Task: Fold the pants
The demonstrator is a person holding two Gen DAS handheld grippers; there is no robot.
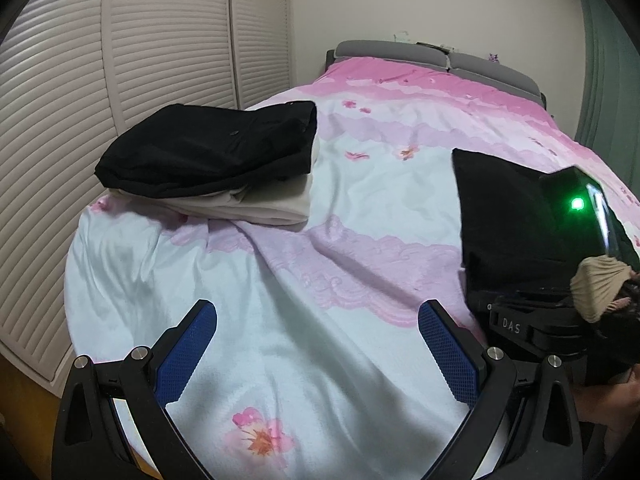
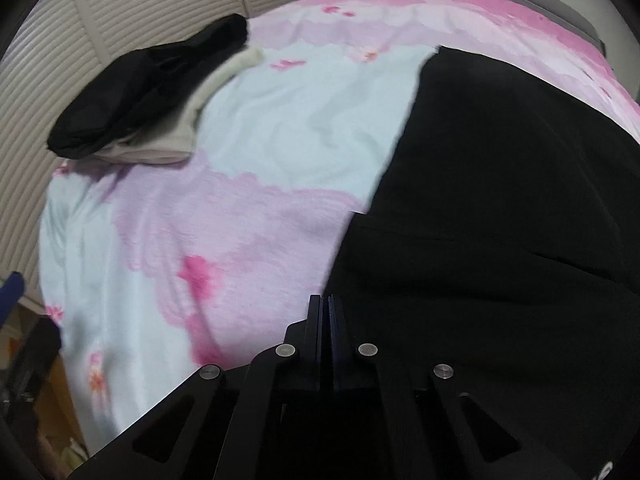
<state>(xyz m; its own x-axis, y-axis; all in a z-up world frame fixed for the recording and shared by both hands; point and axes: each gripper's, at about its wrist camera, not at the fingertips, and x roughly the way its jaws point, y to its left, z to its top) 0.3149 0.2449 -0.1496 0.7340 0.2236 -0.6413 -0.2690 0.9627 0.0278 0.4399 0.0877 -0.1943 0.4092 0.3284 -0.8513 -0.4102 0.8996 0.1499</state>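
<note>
The left gripper (image 1: 318,336) hangs over the near end of the bed (image 1: 280,320), its jaws spread wide with nothing between them but the pale blue and pink flowered cover. Ahead of those jaws and off to their left a stack (image 1: 212,160) of folded clothes lies on the bed near the louvred doors (image 1: 120,60), a black piece on top of a cream one. To the right of the left jaws the black pants (image 1: 496,216) lie on the bed, partly hidden by the right gripper's body with its green light. In the right wrist view the right gripper (image 2: 326,308) points steeply down with its jaws pressed together; their tips sit right at the near left edge of the pants (image 2: 500,200), but whether any cloth is pinched between them cannot be told, since the dark fabric and dark jaws merge there. The pants spread ahead of and to the right of these jaws as a broad flat panel reaching toward the pink far end of the bed. The same stack (image 2: 148,92) shows far ahead and to the left. At the left edge of that view a blue pad (image 2: 12,292) of the left gripper just shows, well apart from the right jaws.
</note>
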